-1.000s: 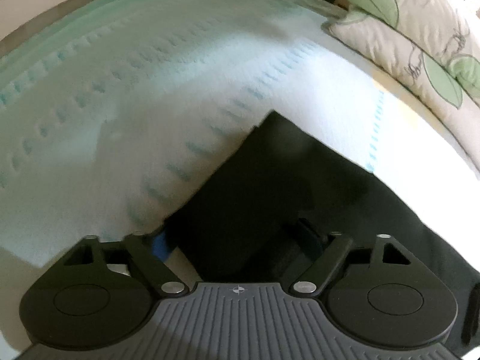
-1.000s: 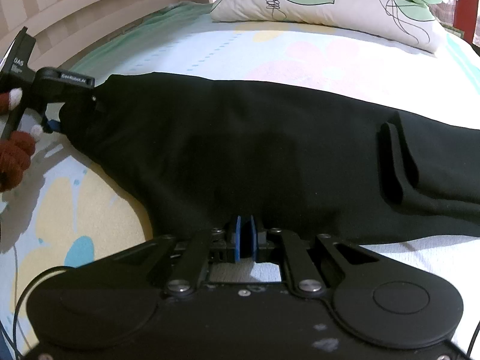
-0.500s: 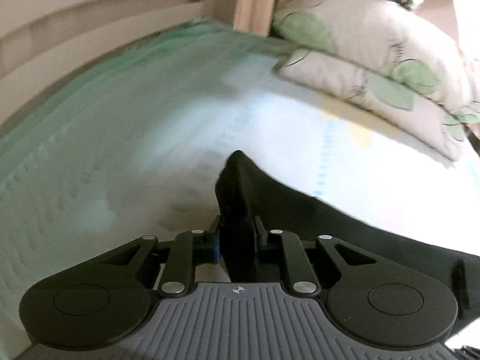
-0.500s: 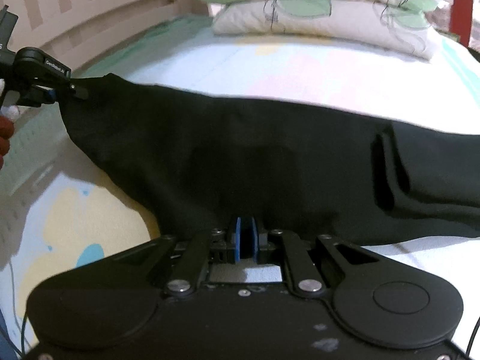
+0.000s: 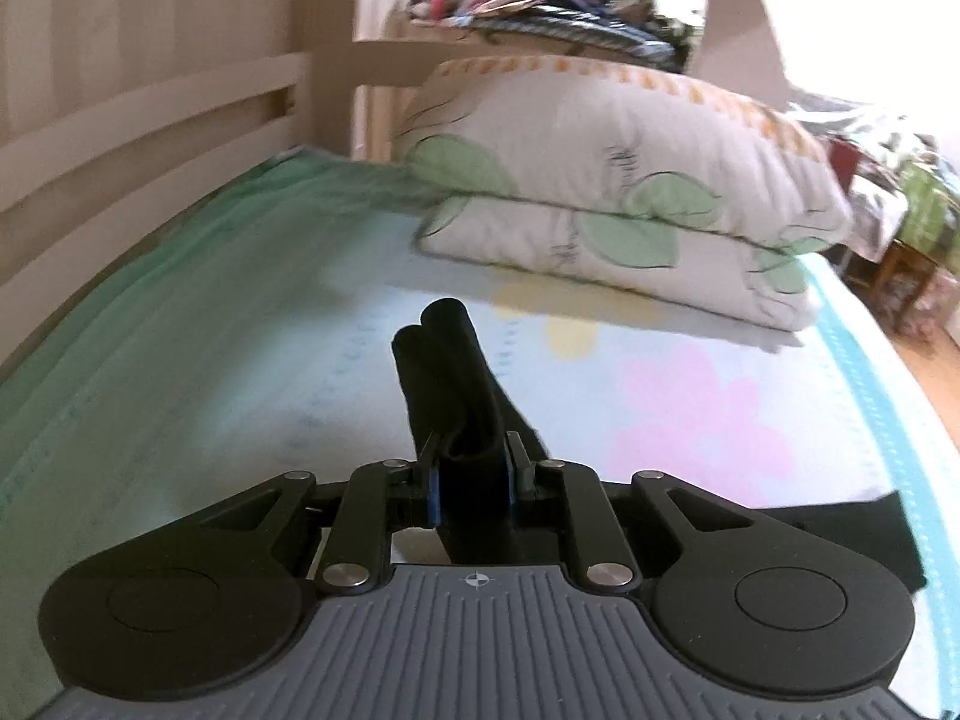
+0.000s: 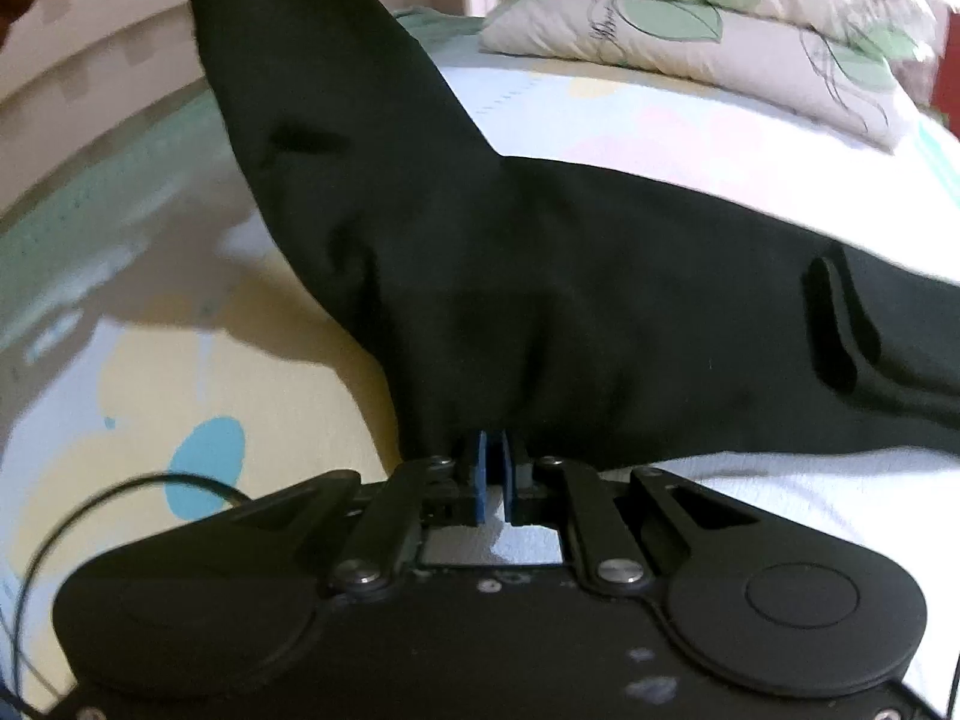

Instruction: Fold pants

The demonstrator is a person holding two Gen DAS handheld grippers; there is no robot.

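The black pants (image 6: 600, 312) lie on the bed (image 5: 690, 402) below the 2 pillows (image 5: 600, 192). Left claw (image 5: 471, 480) clamps 1 raised corner; right claw (image 6: 492, 471) pinches the near edge.

I'm working over a bed (image 5: 198, 360) whose sheet is pale, with a green band along the far edge by the wooden rail and faded yellow, pink and teal flower shapes printed across it. Two leaf-print pillows (image 5: 606, 180) are stacked at its head, one on top of the other. The black pants (image 6: 600, 312) lie across the sheet, most of the cloth resting flat while one end is raised clear of it.
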